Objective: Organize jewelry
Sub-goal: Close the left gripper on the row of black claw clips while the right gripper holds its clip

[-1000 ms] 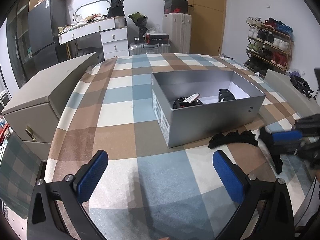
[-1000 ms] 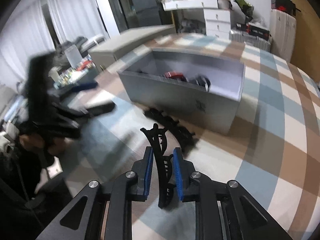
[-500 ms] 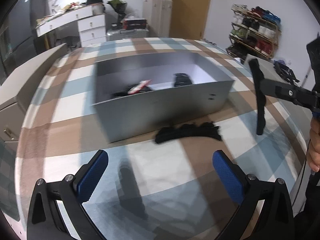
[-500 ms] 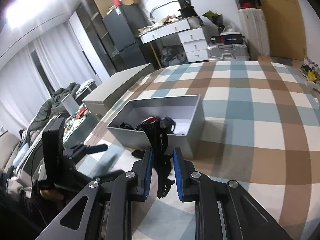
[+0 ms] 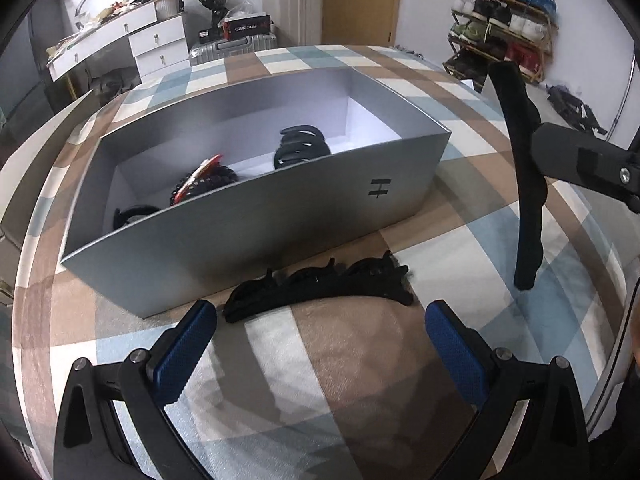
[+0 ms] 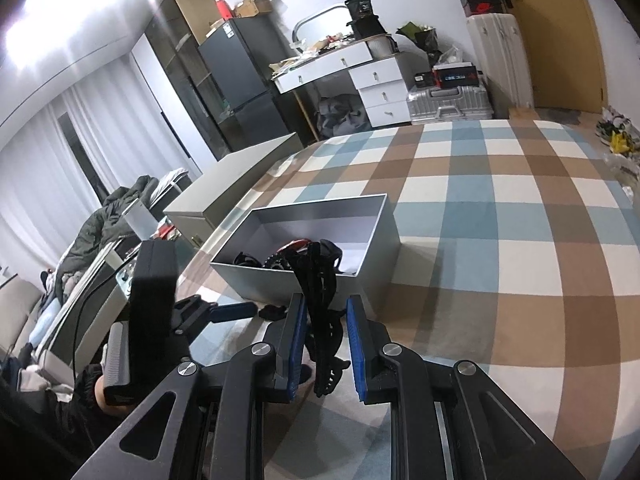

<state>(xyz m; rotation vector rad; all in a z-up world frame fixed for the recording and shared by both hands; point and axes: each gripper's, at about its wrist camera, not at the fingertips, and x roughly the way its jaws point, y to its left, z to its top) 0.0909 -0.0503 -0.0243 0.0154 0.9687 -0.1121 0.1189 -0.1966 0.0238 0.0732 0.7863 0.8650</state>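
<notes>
A grey open box (image 5: pixel 248 216) (image 6: pixel 372 276) stands on the plaid bed and holds several black hair clips (image 5: pixel 300 148) and a red-and-black piece (image 5: pixel 200 180). A long black hair clip (image 5: pixel 320 284) lies on the cover just in front of the box, between and beyond my left gripper's (image 5: pixel 320 336) open blue pads. My right gripper (image 6: pixel 324 336) is shut on another black hair clip (image 6: pixel 320 284) and holds it in the air short of the box; that clip hangs at the right of the left wrist view (image 5: pixel 524 184).
A grey cabinet (image 6: pixel 236 192) stands beside the bed's left edge. A white desk with drawers (image 6: pixel 360 80), suitcases (image 6: pixel 452 104) and a shoe rack (image 5: pixel 504 28) stand around the room. The plaid cover (image 6: pixel 500 200) spreads wide to the right of the box.
My left gripper has closed in on the clip lying before the box. My right gripper has lifted its clip off the cover and now holds it high, facing the box.
</notes>
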